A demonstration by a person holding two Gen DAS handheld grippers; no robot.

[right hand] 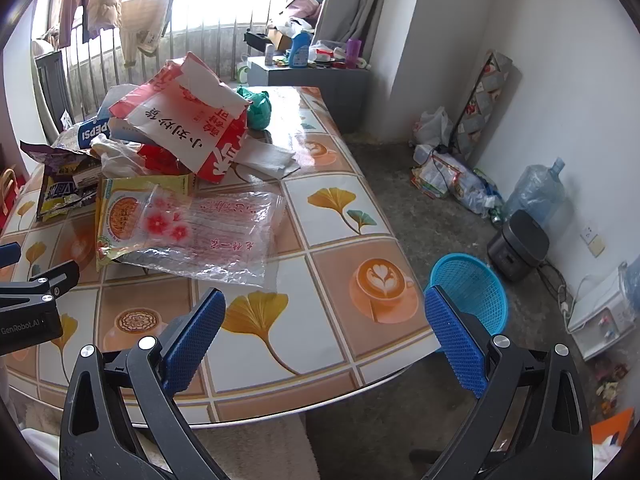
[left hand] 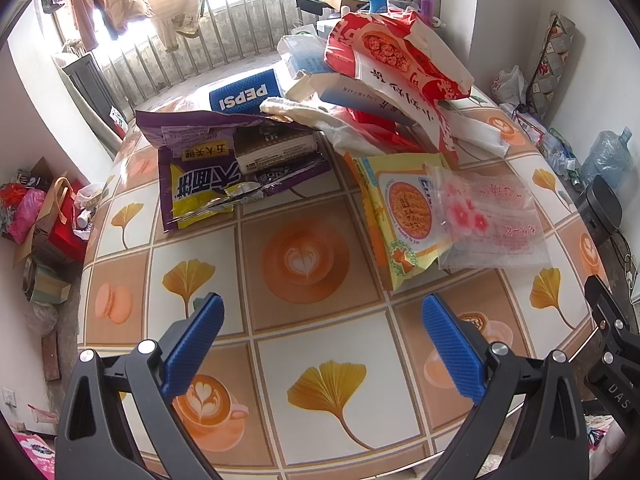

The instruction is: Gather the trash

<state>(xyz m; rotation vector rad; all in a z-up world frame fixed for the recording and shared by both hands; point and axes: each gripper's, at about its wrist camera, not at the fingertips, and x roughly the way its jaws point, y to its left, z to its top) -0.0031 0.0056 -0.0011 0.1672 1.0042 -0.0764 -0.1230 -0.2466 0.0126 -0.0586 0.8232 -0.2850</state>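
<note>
A pile of trash lies on the patterned table (left hand: 328,392). It holds a purple and yellow snack wrapper (left hand: 204,184), a blue Pepsi box (left hand: 244,96), a red and white paper bag (left hand: 400,60), a yellow snack bag (left hand: 400,220) and a clear plastic bag with pink flowers (left hand: 492,220), also in the right wrist view (right hand: 208,232). My left gripper (left hand: 322,344) is open and empty above the table's near part. My right gripper (right hand: 324,340) is open and empty over the table's front right edge. A blue mesh basket (right hand: 472,292) stands on the floor beside the table.
A green bag (right hand: 258,106) and white tissue (right hand: 268,160) lie on the table (right hand: 340,320) behind the pile. On the floor are a black cooker (right hand: 520,244), a water jug (right hand: 536,192), bags by the wall (right hand: 448,172) and boxes on the left (left hand: 44,216).
</note>
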